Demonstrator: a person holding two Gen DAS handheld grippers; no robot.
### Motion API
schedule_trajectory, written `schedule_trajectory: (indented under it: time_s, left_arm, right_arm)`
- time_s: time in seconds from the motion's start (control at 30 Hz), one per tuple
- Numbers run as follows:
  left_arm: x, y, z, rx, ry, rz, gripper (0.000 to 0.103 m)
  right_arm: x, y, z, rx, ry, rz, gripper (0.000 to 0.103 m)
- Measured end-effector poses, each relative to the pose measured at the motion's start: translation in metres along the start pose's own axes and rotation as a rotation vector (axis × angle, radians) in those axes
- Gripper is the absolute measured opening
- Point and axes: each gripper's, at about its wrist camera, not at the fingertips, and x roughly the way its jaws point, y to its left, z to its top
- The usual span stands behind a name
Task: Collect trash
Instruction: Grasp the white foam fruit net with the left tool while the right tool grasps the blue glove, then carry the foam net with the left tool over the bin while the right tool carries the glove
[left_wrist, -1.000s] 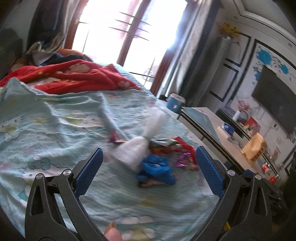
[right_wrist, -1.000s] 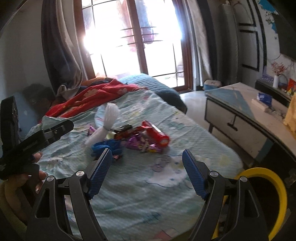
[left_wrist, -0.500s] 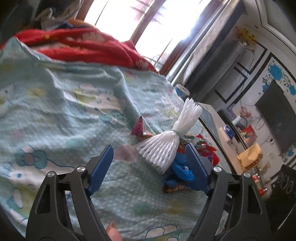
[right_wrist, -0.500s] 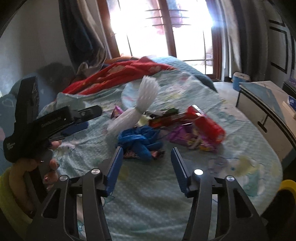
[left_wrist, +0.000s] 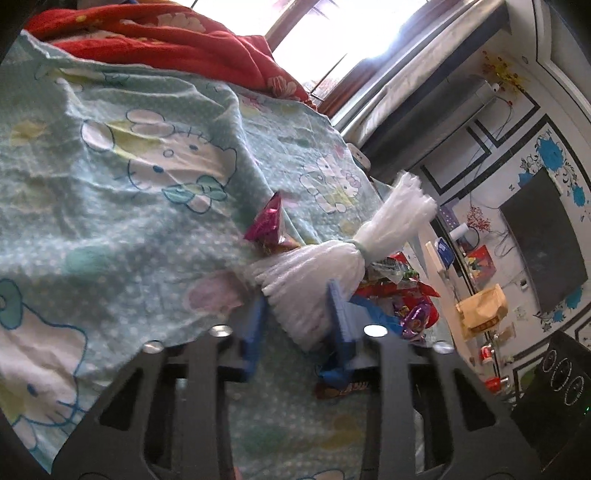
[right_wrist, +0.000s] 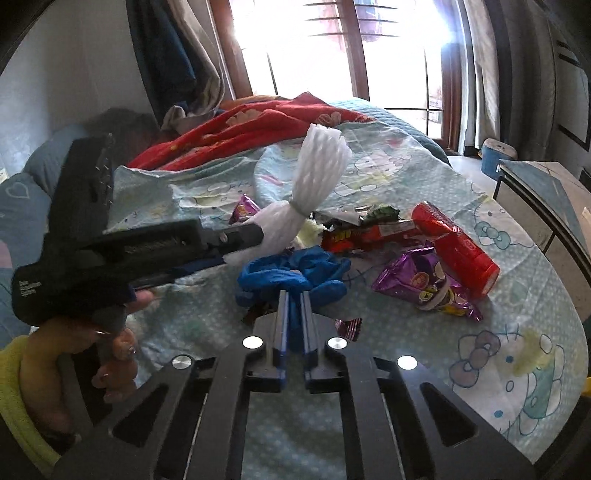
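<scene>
A pile of trash lies on the light blue cartoon bed sheet (right_wrist: 406, 173). My left gripper (left_wrist: 297, 295) is closing, and its blue pads press the lower end of a white foam net sleeve (left_wrist: 321, 266). From the right wrist view the left gripper (right_wrist: 251, 240) bites the foam net sleeve (right_wrist: 321, 162) from the left. My right gripper (right_wrist: 293, 295) is shut on a crumpled blue glove (right_wrist: 291, 271). Beside the glove lie a red tube (right_wrist: 454, 247), a purple snack wrapper (right_wrist: 424, 288), a red bar wrapper (right_wrist: 362, 236) and a magenta wrapper (left_wrist: 269, 225).
A red blanket (right_wrist: 251, 129) is bunched at the back of the bed, below the bright window. A low cabinet (right_wrist: 546, 192) and a blue bin (right_wrist: 495, 157) stand to the right of the bed. A hand (right_wrist: 110, 332) in a yellow sleeve holds the left gripper.
Both grippers came down and forward to the pile. The left jaws closed around the white foam net. The right jaws closed on the blue glove.
</scene>
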Motion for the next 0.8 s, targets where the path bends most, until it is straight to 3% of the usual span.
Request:
schedule_trajectory:
  time_s: [0.03,0.1,0.47,0.8]
  left_arm:
    - [-0.002,0.0,-0.001,-0.002,-0.005,-0.005,0.006]
    - [-0.008,-0.004,-0.003,0.001,-0.018,-0.021,0.003]
    - [-0.05,-0.033,-0.001,0.063,-0.116,-0.076,0.003]
    - [-0.067,-0.069,-0.01,0.156,-0.141,-0.098,0.003]
  right_arm:
    - [-0.003,-0.001,-0.001,0.004,-0.007,0.001,0.003]
    - [-0.006,-0.002,-0.001,0.02,-0.016,0.009,0.002]
    - [-0.048,-0.005,-0.004,0.067,-0.099,0.043,0.002]
    - [-0.089,-0.022,-0.012,0.126,-0.171,-0.006,0.002]
